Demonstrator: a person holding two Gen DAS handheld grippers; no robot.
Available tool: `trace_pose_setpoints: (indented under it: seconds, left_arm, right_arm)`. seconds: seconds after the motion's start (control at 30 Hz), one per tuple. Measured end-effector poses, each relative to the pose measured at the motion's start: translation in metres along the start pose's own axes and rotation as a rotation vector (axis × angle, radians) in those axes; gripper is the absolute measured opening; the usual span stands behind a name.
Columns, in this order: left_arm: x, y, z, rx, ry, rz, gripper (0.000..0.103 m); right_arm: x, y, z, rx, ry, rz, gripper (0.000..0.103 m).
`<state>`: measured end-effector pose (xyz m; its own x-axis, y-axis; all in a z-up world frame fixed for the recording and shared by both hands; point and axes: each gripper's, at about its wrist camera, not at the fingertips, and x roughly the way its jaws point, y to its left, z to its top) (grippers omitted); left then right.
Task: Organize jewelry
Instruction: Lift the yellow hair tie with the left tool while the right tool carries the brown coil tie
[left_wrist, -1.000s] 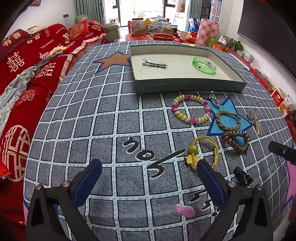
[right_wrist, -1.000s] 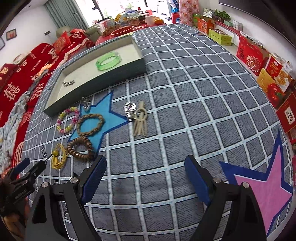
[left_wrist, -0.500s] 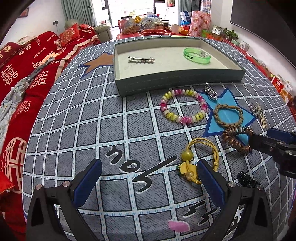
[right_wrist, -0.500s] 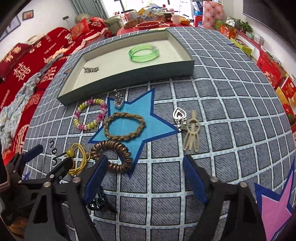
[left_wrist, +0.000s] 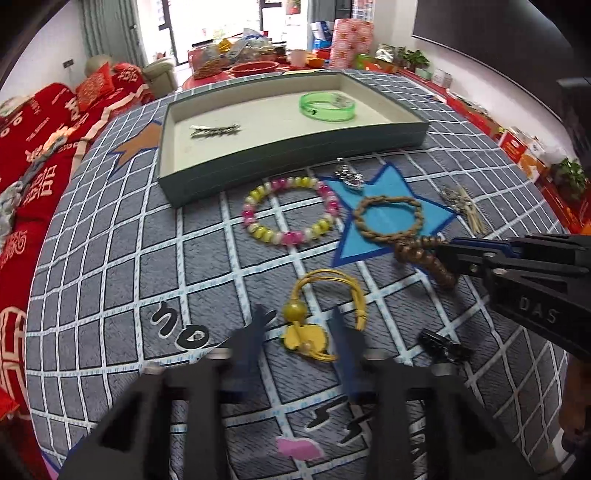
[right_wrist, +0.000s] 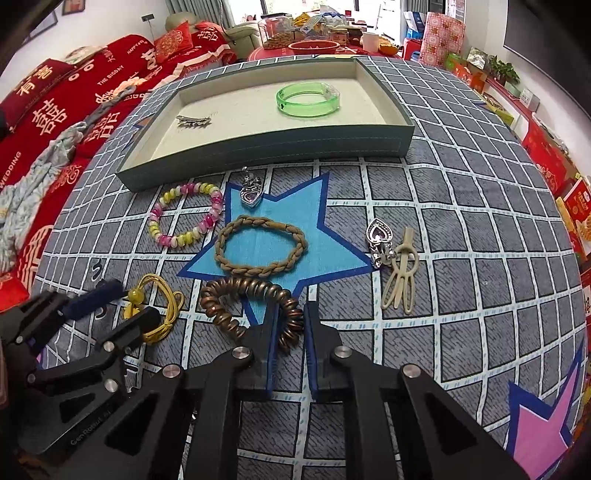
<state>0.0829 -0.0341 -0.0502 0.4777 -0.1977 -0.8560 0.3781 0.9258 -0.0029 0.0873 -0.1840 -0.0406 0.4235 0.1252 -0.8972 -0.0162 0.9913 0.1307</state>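
Right gripper (right_wrist: 290, 325) clamps the brown coil tie (right_wrist: 251, 306) at the blue star's (right_wrist: 273, 229) six o'clock point. Left gripper (left_wrist: 299, 332), jaws closing, straddles the yellow tie (left_wrist: 314, 325). Open cloth toward the tray (right_wrist: 273, 146), twelve o'clock.

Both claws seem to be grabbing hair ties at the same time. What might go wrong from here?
The right gripper pinches only one edge of the brown spiral hair tie, so the springy coil may stretch or slip out when lifted. The left gripper is closing around the yellow hair tie; it may catch just the flower charm and leave the thin cord trailing. The two grippers work close together and might bump.
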Motion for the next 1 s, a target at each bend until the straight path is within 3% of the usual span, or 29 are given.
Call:
trace_pose_setpoints:
  seconds: [0.07,0.23,0.43,0.57,0.83,1.0]
  left_arm:
    - [-0.001,-0.004,-0.001,0.019,-0.005,0.002,0.035]
    - [-0.008,0.007,0.0,-0.051,-0.011,-0.071,0.034]
    - [-0.03,0.02,0.012,-0.082,-0.067,-0.085,0.034]
    - [-0.043,0.028,0.029,-0.099,-0.109,-0.101,0.034]
    - [-0.051,0.052,0.076,-0.139,-0.2,-0.074,0.034]
    - [-0.035,0.069,0.106,-0.188,-0.195,-0.053,0.034]
  right_arm:
    - [-0.002,-0.004,-0.001,0.02,-0.004,0.02,0.014]
    - [-0.013,-0.014,-0.002,0.061,-0.021,0.051,0.014]
    - [-0.035,-0.027,0.009,0.102,-0.068,0.085,0.014]
    - [-0.048,-0.035,0.029,0.123,-0.105,0.11,0.014]
    - [-0.059,-0.036,0.077,0.083,-0.166,0.076,0.014]
    - [-0.05,-0.037,0.114,0.074,-0.173,0.077,0.014]
